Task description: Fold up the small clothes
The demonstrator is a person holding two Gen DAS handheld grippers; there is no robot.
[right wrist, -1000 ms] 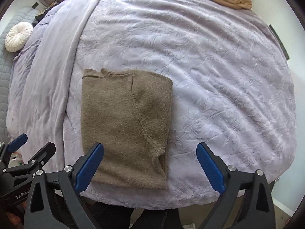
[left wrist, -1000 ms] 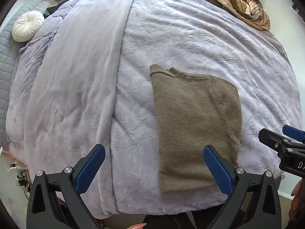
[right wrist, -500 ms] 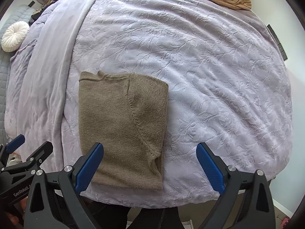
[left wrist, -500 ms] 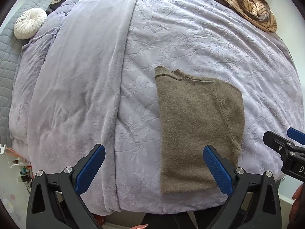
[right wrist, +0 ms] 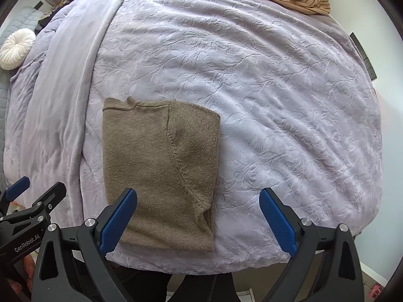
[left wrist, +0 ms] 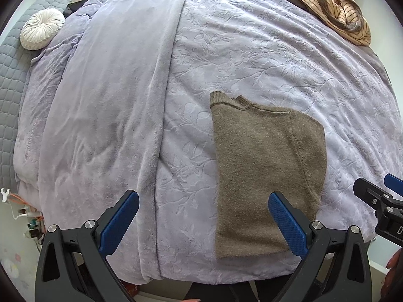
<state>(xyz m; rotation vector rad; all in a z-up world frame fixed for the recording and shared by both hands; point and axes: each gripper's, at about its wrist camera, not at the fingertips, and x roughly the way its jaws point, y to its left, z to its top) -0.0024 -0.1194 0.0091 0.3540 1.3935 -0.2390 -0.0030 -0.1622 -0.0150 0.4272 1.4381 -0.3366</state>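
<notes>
A brown knit sweater [left wrist: 264, 171] lies folded into a narrow rectangle on the lavender bedspread [left wrist: 252, 58], near the bed's front edge; it also shows in the right wrist view [right wrist: 161, 156]. My left gripper [left wrist: 204, 221] is open and empty, held above the bed's front edge, left of the sweater's lower end. My right gripper [right wrist: 199, 219] is open and empty, over the sweater's lower right corner. Each gripper appears at the edge of the other's view.
A pile of striped tan clothes [left wrist: 337, 15] lies at the far right of the bed. A round white cushion [left wrist: 41, 32] sits at the far left on a grey quilted pad [left wrist: 10, 80]. A smooth lavender blanket fold [left wrist: 121, 100] runs down the left.
Both grippers have pulled back and up a little from the sweater, so more of the bed shows. The sweater has not moved. Both stay open.
</notes>
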